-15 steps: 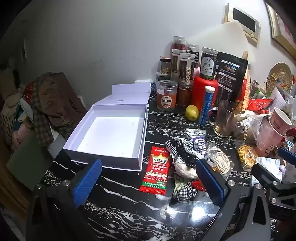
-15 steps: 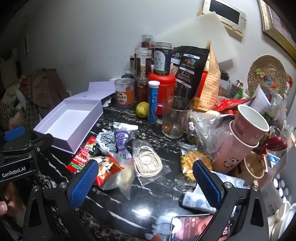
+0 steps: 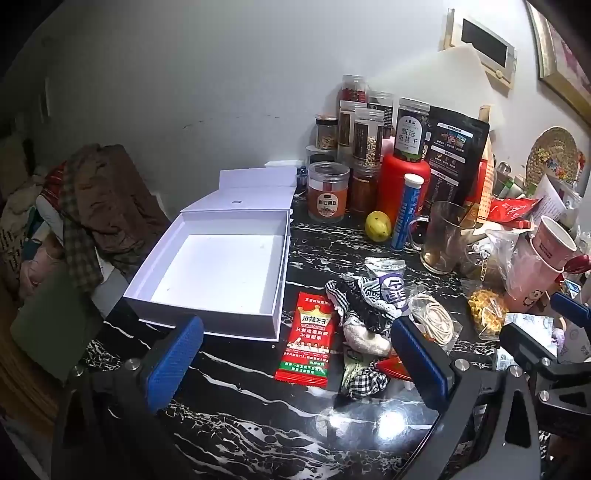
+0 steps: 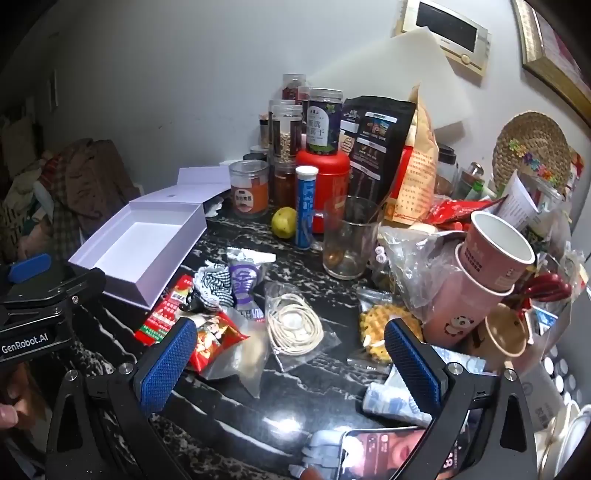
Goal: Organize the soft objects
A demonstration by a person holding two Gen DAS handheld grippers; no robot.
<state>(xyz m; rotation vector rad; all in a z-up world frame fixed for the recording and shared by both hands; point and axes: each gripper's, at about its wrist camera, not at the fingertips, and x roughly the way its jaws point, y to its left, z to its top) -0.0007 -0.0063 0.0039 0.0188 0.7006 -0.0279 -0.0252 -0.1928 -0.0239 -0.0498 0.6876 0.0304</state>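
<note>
Both grippers, left [image 3: 295, 354] and right [image 4: 291, 363], gape wide and empty; risk: grabbing the checked cloth [image 3: 360, 312] drags the red packet [image 3: 308, 338] off the tabletop's [image 3: 258, 402] near edge.

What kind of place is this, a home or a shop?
Most likely a home: a cluttered black marble-pattern tabletop with food jars against the wall, a heap of clothes beside it, and a wall intercom panel.

Left gripper [image 3: 295, 354] tilted downward, blue-padded jaws spread wide, nothing between them. Right gripper [image 4: 291, 358] beside it, same downward tilt, jaws equally wide, gripping nothing.
</note>
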